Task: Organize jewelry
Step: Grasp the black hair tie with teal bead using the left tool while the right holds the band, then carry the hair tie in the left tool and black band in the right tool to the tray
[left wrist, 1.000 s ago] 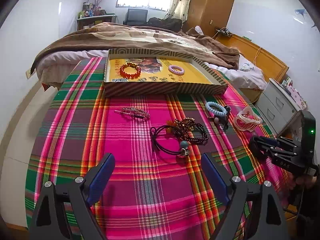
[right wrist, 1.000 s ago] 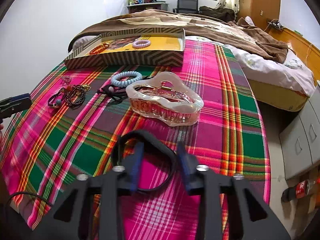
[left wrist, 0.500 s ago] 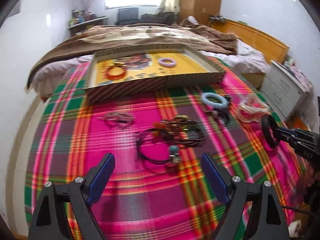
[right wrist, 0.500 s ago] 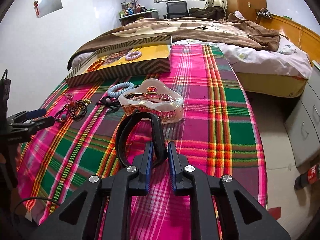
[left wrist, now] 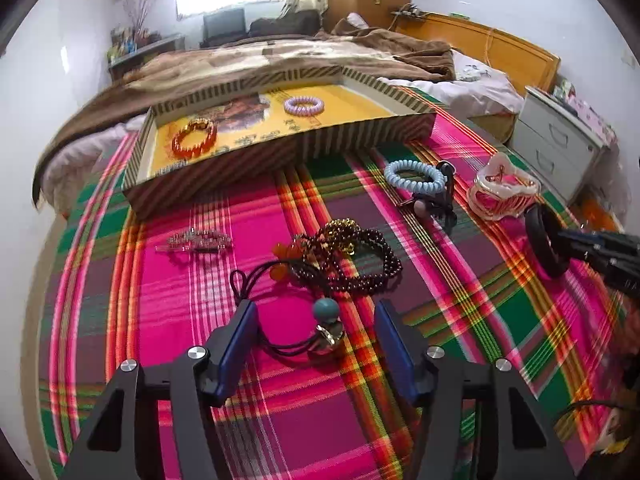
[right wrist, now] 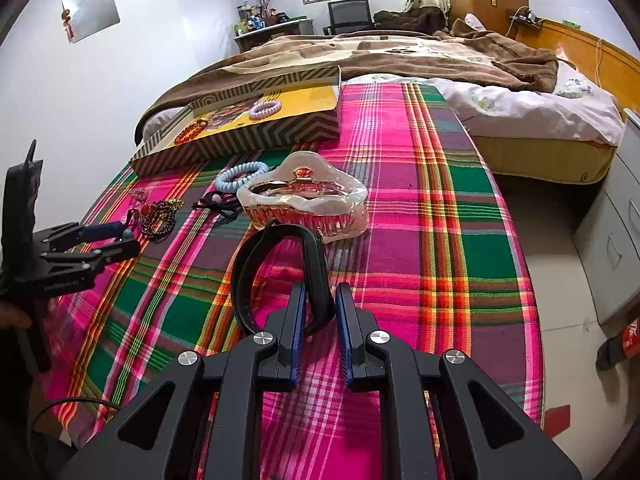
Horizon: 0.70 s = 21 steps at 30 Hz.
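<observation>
Right gripper (right wrist: 318, 308) clenched on black band (right wrist: 276, 268), lifted clear for tray (left wrist: 360, 136); left gripper (left wrist: 314, 320) unclenched, jaws just narrowing astride black bead hair tie (left wrist: 320, 320), pads not touching

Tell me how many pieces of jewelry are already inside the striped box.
2. An orange bead bracelet lies near the left end of the striped box, and a lilac spiral hair tie sits further back toward the middle. The near wall may hide something small.

black band (right wrist: 280, 276): upright, pinched | bead bracelets (left wrist: 352, 256), hair tie (left wrist: 288, 320): on cloth
</observation>
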Tool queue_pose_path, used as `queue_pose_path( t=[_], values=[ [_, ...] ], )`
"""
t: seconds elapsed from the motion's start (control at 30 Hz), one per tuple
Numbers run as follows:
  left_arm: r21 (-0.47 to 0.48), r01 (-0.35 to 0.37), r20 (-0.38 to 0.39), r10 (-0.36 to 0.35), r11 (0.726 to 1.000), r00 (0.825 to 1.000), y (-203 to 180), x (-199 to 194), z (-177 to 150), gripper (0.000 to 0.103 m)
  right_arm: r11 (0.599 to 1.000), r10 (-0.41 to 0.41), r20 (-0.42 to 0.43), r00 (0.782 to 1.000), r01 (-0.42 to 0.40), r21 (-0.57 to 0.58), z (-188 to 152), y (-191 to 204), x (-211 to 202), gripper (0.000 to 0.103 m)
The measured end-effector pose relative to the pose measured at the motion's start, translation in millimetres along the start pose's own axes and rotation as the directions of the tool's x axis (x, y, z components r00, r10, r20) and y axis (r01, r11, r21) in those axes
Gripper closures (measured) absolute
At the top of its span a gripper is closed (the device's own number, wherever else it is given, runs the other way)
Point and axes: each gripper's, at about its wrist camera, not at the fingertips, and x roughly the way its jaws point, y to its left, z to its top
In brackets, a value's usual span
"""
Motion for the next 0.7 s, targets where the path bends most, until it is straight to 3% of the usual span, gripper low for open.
queue_pose_path(
  t=[0.13,0.17,0.33,0.7],
  values=[
    [0.020,-0.010,-0.005,0.010,1.000,1.000,-2,1,0,0.048,1.000,0.003,-0.004,1.000,-0.003,-0.001,1,2,2,0.087],
    [0.023,-0.008,-0.006,0.008,1.000,1.000,-3,1,1,0.058,1.000,0.004,-0.004,1.000,-0.004,-0.002,1,2,3,0.087],
    [0.026,0.017,-0.012,-0.017,1.000,1.000,-3,0,3,0.086,1.000,0.005,-0.006,1.000,-0.005,-0.007,1,5,3,0.087],
    [0.000,0.007,0.009,-0.007,1.000,1.000,3,-9,-1,0.089,1.000,-0.003,0.005,1.000,0.003,-0.008,1,8,-2,0.087]
  ],
)
